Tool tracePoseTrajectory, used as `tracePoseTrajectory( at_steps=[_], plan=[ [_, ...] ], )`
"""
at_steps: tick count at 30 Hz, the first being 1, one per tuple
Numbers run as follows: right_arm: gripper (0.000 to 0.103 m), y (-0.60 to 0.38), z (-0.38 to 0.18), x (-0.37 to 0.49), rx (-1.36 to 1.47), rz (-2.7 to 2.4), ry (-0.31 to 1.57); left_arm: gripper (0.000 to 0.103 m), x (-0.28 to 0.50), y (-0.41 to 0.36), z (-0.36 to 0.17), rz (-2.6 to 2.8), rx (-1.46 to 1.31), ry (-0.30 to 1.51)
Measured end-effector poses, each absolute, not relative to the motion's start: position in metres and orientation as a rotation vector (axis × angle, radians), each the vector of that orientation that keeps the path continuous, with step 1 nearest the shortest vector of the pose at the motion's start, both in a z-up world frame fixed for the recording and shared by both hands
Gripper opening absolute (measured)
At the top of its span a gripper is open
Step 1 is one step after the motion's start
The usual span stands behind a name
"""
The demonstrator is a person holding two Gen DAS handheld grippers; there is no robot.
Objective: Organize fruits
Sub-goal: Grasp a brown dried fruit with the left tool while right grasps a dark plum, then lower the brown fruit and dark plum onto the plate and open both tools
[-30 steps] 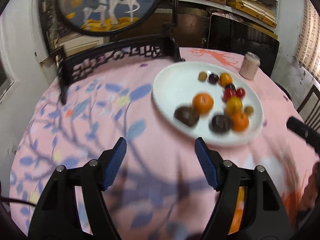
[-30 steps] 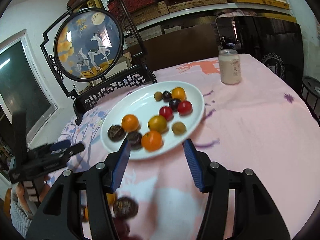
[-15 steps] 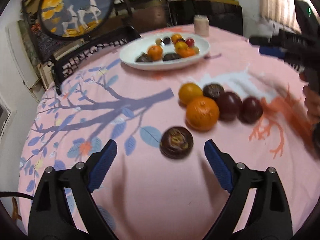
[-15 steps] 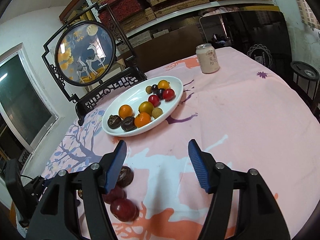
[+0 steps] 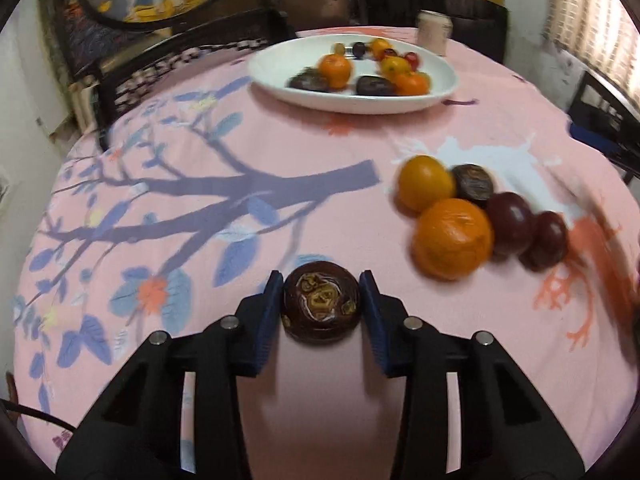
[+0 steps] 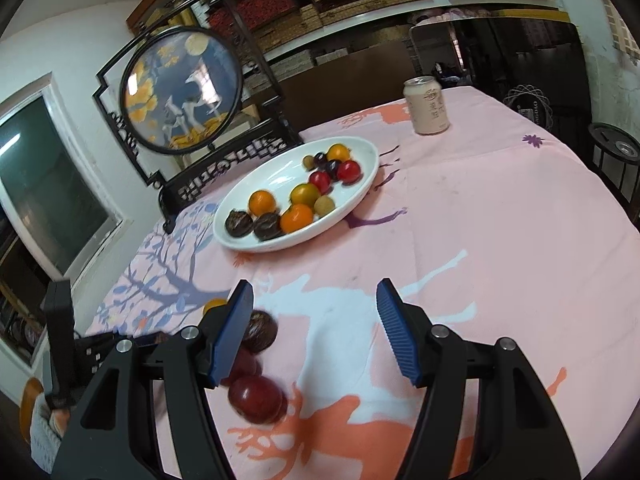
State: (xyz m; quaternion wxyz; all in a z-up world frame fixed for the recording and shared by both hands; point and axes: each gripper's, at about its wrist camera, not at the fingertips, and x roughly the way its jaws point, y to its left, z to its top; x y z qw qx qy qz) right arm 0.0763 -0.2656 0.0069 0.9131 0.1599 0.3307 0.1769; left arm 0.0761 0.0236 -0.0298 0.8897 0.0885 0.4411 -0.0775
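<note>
Blue-padded left tongs are pinching a dark brown fruit between both pads, low over the pink patterned cloth of the counter. Right tongs stand spread wide with nothing between the pads.

Just beyond the left tongs, to the right, a loose cluster lies on the cloth: a large orange touching a yellow-orange fruit, a dark wrinkled fruit and two dark red plums, side by side. The right wrist view shows one red plum near its left pad.

Farther back, a white oval plate holds oranges, dark fruits and small red ones. Behind it stand a drink can and a round framed deer picture.
</note>
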Motion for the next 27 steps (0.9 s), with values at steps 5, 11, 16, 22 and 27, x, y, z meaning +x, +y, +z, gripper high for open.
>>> tracePoseTrajectory(
  at_steps=[5, 11, 16, 22, 27],
  plan=[
    [0.064, -0.248, 0.001, 0.061, 0.258, 0.433, 0.728, 0.040, 0.082, 0.049, -0.028, -0.053, 0.112, 0.923],
    [0.062, -0.213, -0.008, 0.044, 0.092, 0.493, 0.779, 0.041, 0.084, 0.049, -0.028, -0.039, 0.125, 0.926],
    [0.054, -0.190, -0.018, 0.036, -0.027, 0.517, 0.811, 0.041, 0.083, 0.052, -0.028, -0.050, 0.101, 0.932],
    [0.049, -0.192, -0.022, 0.039, -0.021, 0.495, 0.821, 0.041, 0.081, 0.053, -0.028, -0.052, 0.097, 0.933],
    [0.040, -0.193, -0.029, 0.051, -0.016, 0.466, 0.867, 0.041, 0.081, 0.051, -0.029, -0.045, 0.114, 0.932]
  ],
)
